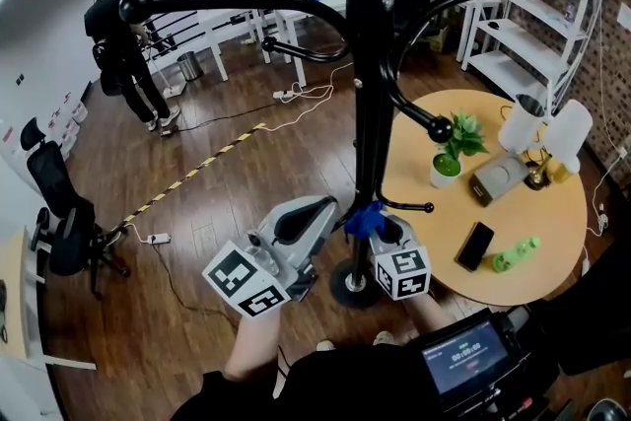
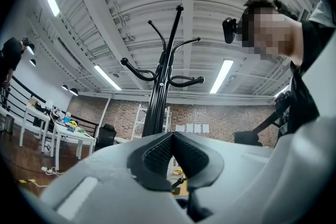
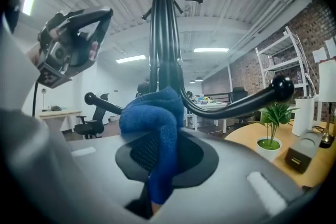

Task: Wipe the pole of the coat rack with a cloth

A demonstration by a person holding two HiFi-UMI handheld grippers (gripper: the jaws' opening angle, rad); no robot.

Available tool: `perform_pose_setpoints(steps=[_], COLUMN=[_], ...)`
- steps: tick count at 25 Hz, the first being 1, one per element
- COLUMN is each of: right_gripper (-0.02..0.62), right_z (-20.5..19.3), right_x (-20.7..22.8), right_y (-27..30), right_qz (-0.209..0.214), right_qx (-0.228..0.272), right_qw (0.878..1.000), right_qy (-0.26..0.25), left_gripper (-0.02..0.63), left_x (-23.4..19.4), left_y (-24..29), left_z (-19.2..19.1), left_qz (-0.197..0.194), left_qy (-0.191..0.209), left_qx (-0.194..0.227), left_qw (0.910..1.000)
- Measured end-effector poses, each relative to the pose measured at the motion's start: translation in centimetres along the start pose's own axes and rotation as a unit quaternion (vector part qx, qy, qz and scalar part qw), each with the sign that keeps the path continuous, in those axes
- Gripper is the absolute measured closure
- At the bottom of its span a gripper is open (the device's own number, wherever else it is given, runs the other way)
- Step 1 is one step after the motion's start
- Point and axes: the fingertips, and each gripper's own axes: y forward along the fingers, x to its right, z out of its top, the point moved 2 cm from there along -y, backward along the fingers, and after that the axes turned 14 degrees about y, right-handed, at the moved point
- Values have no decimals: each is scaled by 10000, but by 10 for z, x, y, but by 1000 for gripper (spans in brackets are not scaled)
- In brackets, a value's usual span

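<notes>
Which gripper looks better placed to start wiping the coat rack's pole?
The right gripper: its jaws are shut on the blue cloth, held low at the pole. The left gripper is shut, empty, and off to one side.

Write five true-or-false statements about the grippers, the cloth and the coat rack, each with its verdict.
1. The right gripper is shut on a blue cloth. True.
2. The left gripper holds a second cloth. False: its jaws are together with nothing between them.
3. The cloth is up among the top hooks of the coat rack. False: it is low on the pole, not far above the base.
4. A potted plant stands on the round table. True.
5. The phone lies on the floor. False: it lies on the round table.
</notes>
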Motion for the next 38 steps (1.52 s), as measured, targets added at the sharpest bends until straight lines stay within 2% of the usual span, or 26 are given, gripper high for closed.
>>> perform_pose_setpoints(steps=[4, 10, 20, 28, 33, 38], right_gripper=[548, 548, 548, 548, 548, 548], right_z=[-1, 5, 58, 122, 172, 217], right_x=[0, -2, -20, -42, -58, -71], right_y=[-4, -5, -12, -29, -41, -49], right_qz=[-7, -52, 285, 727, 1123, 1599], right_qx=[40, -158, 364, 1155, 1628, 1869], right_qw=[10000, 9993, 9964, 9883, 9784, 9672], right_qy=[78, 349, 714, 680, 597, 637], left_gripper=[606, 606, 606, 606, 606, 606], left_x=[2, 3, -6, -10, -11, -12], left_y=[-1, 2, 1, -5, -7, -8], left_z=[-1, -1, 4, 15, 20, 24], left_qz=[37, 23, 56, 133, 175, 205], left_qy=[-30, -36, 61, 137, 238, 287], left_qx=[-15, 9, 115, 241, 279, 342], left_qw=[10000, 10000, 9999, 9995, 9992, 9988])
